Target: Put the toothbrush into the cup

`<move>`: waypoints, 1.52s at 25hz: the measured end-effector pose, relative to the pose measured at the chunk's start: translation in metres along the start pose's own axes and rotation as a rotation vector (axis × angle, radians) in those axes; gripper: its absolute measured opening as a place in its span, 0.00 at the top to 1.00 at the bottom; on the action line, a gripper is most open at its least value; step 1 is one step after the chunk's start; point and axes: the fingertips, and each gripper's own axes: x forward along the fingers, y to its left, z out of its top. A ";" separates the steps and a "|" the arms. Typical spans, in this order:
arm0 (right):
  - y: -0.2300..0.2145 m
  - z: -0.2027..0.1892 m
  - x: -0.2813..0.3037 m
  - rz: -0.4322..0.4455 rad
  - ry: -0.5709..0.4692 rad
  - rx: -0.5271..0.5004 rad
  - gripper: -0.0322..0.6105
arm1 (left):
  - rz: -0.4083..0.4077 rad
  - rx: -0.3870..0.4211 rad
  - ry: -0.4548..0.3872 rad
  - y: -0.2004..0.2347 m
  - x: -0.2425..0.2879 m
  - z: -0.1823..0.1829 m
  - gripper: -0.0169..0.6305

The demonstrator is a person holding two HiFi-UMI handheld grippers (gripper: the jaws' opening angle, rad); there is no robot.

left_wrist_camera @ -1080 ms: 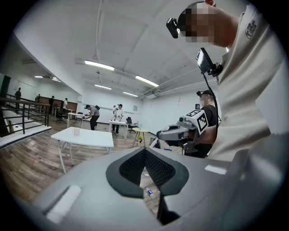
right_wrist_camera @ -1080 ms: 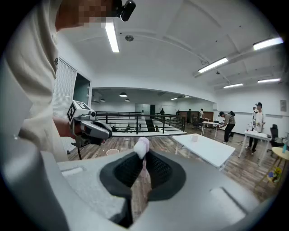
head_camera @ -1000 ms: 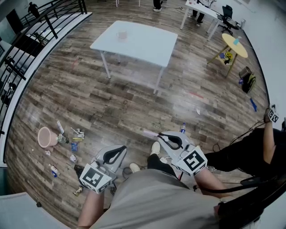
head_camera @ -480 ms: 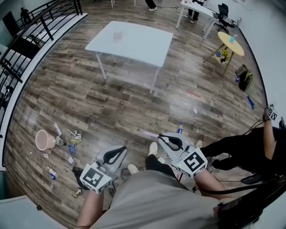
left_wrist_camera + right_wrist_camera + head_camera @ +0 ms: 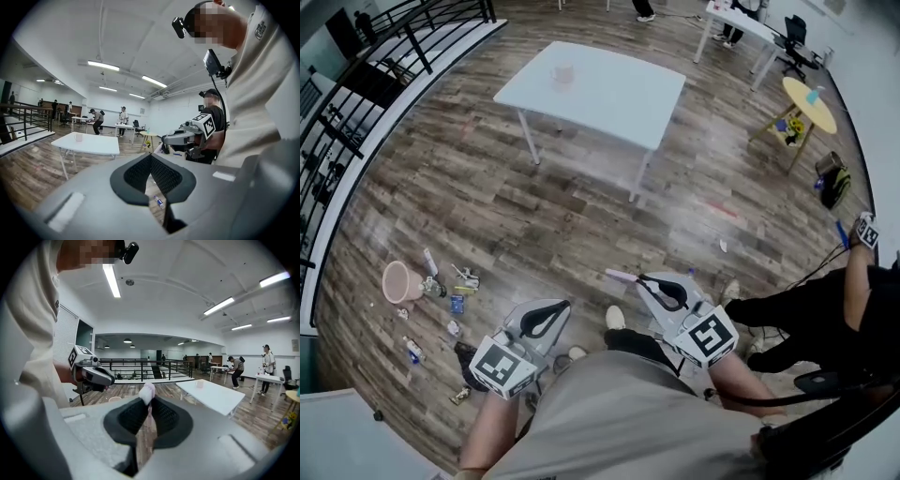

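Pinching a slim pink toothbrush (image 5: 147,392) is the right gripper (image 5: 150,405), left gripper (image 5: 151,155) pressed together

toothbrush (image 5: 619,276): pink, clamped in right claw (image 5: 641,280) | cup (image 5: 563,73): upright on table (image 5: 619,98)

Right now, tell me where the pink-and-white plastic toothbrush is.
The pink-and-white plastic toothbrush is clamped in the right gripper, low centre of the head view, its free end poking left over the wooden floor.

A white table (image 5: 609,94) stands apart from a yellow round table (image 5: 821,112).
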 end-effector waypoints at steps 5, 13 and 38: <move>-0.048 0.006 0.017 0.047 -0.031 -0.011 0.91 | 0.046 -0.026 0.006 0.021 0.038 0.015 0.96; -0.126 -0.008 0.023 0.071 -0.039 0.030 0.91 | 0.112 -0.037 -0.004 0.043 0.097 0.037 0.96; -0.200 0.021 0.140 0.074 -0.022 -0.002 0.91 | 0.102 -0.015 -0.028 0.182 0.151 0.049 0.96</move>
